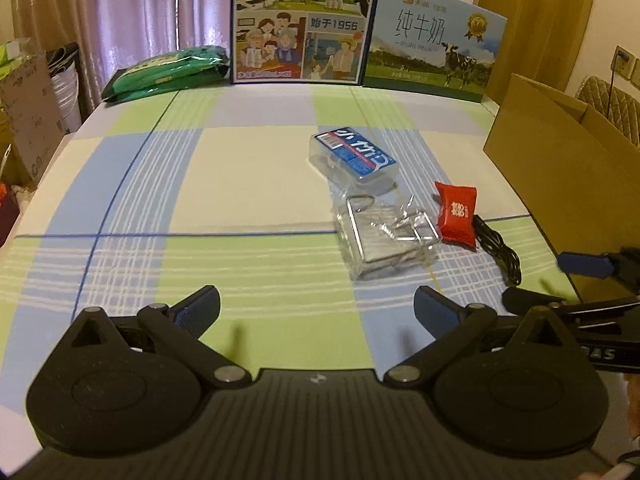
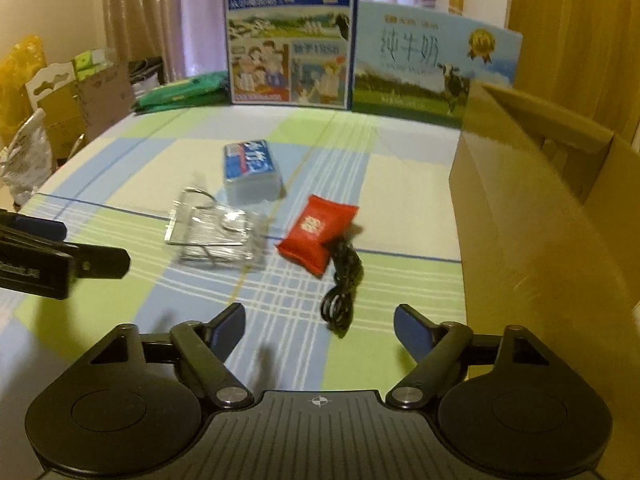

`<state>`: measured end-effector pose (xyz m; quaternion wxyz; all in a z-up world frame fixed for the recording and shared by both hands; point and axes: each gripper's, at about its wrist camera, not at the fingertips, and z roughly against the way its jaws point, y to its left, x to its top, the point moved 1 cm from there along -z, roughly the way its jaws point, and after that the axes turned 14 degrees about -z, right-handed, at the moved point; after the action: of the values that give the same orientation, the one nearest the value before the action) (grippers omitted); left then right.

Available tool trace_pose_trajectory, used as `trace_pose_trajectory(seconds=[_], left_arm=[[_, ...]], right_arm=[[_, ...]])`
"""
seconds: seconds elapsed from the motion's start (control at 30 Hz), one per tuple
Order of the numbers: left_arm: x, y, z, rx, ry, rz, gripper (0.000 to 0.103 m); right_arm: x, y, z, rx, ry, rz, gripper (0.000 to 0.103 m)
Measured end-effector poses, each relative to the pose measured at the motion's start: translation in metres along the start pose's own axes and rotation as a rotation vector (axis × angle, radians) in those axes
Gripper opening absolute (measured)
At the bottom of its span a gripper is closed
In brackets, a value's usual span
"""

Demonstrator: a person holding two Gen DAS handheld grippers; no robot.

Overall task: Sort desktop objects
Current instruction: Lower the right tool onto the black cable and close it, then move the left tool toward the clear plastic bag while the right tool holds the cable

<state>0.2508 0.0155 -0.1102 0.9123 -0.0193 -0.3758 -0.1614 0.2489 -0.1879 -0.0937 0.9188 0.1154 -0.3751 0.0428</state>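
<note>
Both grippers hang over the near edge of the checked tablecloth (image 1: 248, 168) with nothing between their fingers. The left gripper (image 1: 317, 308) has its jaws spread wide; the right gripper (image 2: 319, 326) likewise stands wide apart.

Just beyond the right gripper lies a coiled black cable (image 2: 342, 284), its far end touching a red packet (image 2: 316, 234). To the left of the packet sits a clear bag (image 1: 384, 232) holding metal wire rings and frames. Behind the bag, touching it, is a clear plastic case (image 1: 352, 156) with a blue label; what it holds cannot be told.

At the right edge stands a cardboard box (image 2: 540, 208), flaps up; its inside is hidden from both views.

Farther back lie green packs (image 1: 168, 72) at the left, and two milk cartons stand upright side by side: a dark blue carton (image 1: 304, 20) and a light blue carton (image 1: 432, 44).
</note>
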Motion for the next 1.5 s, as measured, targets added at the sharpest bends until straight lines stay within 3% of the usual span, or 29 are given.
trace_pose_trajectory(seconds=[0.33, 0.47, 0.6, 0.73, 1.0, 1.5], left_arm=[[0.014, -0.004, -0.019, -0.019, -0.035, -0.027, 0.101], [0.015, -0.005, -0.024, -0.016, -0.032, -0.045, 0.101], [0.016, -0.005, -0.025, -0.026, -0.039, -0.045, 0.101], [0.017, -0.007, -0.026, -0.040, -0.037, -0.041, 0.101], [0.023, -0.016, -0.038, -0.096, -0.045, -0.017, 0.101], [0.038, -0.032, -0.077, -0.072, -0.030, -0.007, 0.099]], right_arm=[[0.005, -0.006, -0.031, 0.002, 0.028, -0.044, 0.056], [0.006, -0.005, -0.034, -0.005, 0.020, -0.053, 0.052], [0.007, -0.005, -0.036, -0.027, 0.001, -0.042, 0.022], [0.008, -0.008, -0.036, -0.039, -0.003, -0.057, 0.011], [0.008, -0.010, -0.030, -0.068, -0.020, -0.064, 0.010], [0.009, -0.013, -0.032, -0.077, -0.018, -0.071, 0.009]])
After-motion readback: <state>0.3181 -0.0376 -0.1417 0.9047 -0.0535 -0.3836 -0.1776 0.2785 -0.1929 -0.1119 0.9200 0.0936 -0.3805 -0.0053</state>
